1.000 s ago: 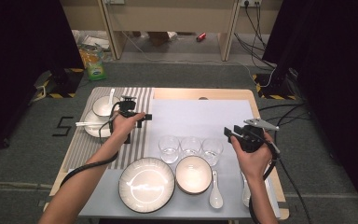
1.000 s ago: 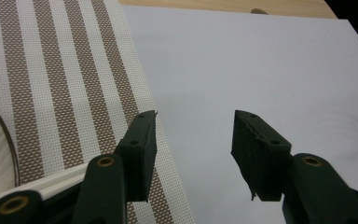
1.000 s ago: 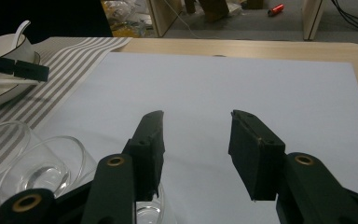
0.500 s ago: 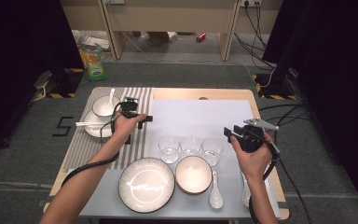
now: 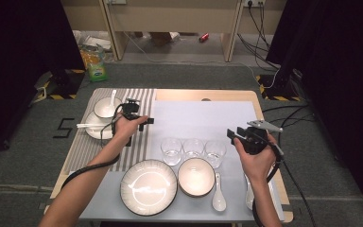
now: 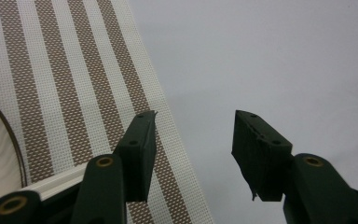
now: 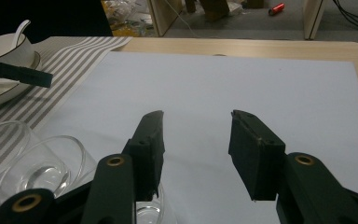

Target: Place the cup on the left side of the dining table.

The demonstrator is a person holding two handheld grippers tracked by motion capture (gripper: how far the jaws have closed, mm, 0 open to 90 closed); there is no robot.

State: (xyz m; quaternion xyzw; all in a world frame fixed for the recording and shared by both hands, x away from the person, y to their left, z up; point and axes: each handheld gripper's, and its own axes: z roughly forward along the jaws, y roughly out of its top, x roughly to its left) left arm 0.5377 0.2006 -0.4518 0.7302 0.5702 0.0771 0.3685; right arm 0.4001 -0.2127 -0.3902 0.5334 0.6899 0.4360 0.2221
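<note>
My left gripper [image 5: 146, 119] hovers over the seam between the striped placemat [image 5: 137, 142] and the pale grey mat [image 5: 203, 118], its jaws pointing right. In the left gripper view the left gripper [image 6: 196, 116] is open with nothing between its jaws. My right gripper [image 5: 230, 135] is held at the right of the table, aimed left toward three clear glasses [image 5: 193, 147]. The right gripper [image 7: 196, 114] is open and empty above the grey mat [image 7: 261, 84], with the glasses [image 7: 42, 168] at its lower left.
A small bowl with a spoon [image 5: 106, 108] sits on a saucer at the back left, with a white utensil [image 5: 89, 126] beside it. Near the front edge lie a large plate [image 5: 148, 187], a bowl [image 5: 196, 176] and a white spoon [image 5: 218, 195].
</note>
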